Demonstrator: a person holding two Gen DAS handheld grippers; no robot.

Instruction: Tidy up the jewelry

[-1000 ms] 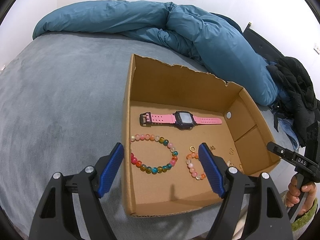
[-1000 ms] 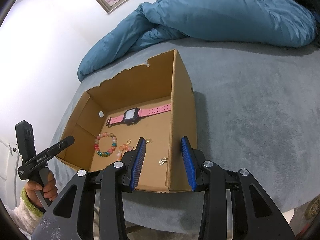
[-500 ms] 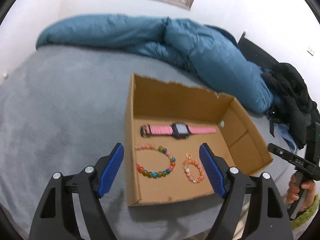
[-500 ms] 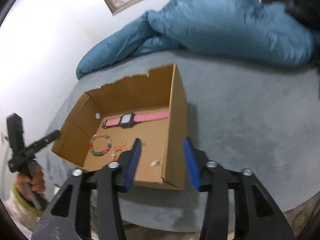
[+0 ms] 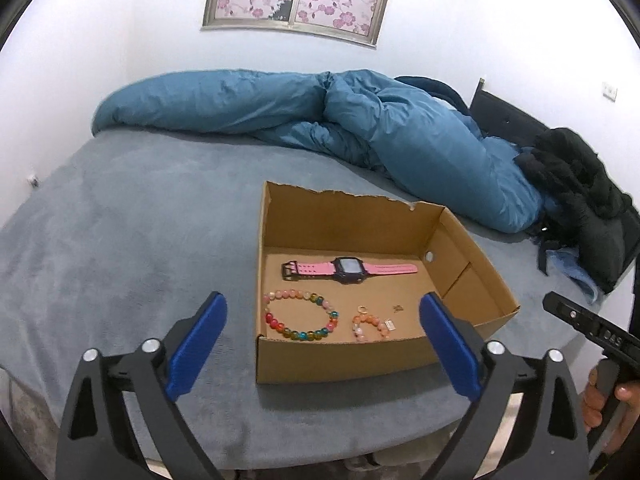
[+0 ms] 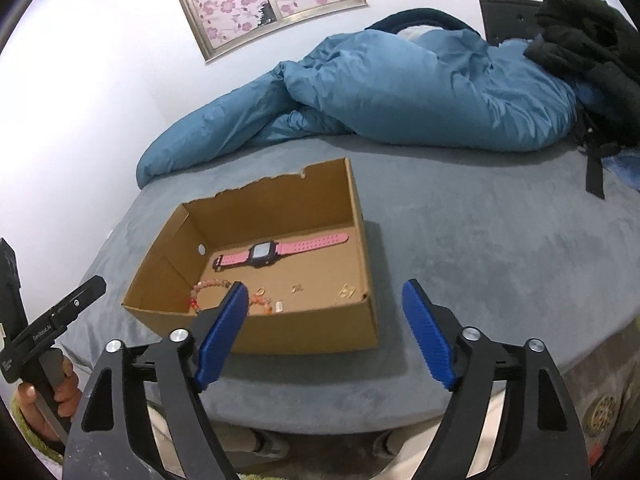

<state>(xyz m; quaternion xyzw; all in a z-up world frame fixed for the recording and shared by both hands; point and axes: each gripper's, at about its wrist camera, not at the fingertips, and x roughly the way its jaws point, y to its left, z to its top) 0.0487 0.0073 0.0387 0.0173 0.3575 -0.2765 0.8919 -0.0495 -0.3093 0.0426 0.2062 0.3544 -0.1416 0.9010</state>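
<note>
A grey plush bed cover (image 5: 132, 248) spreads under a white wall, with a rumpled blue duvet (image 5: 360, 132) at the far side. Ahead of both grippers stands an open brown cardboard box (image 5: 340, 364). Inside lie a pink-strapped digital watch (image 5: 348, 270), a multicoloured bead bracelet (image 5: 300, 316) and a small orange bead bracelet (image 5: 370, 325). The left gripper (image 5: 322, 344) hangs before the box, its jaws opening, nothing between them. The right gripper (image 6: 322, 330) does likewise, jaws opening and empty.
</note>
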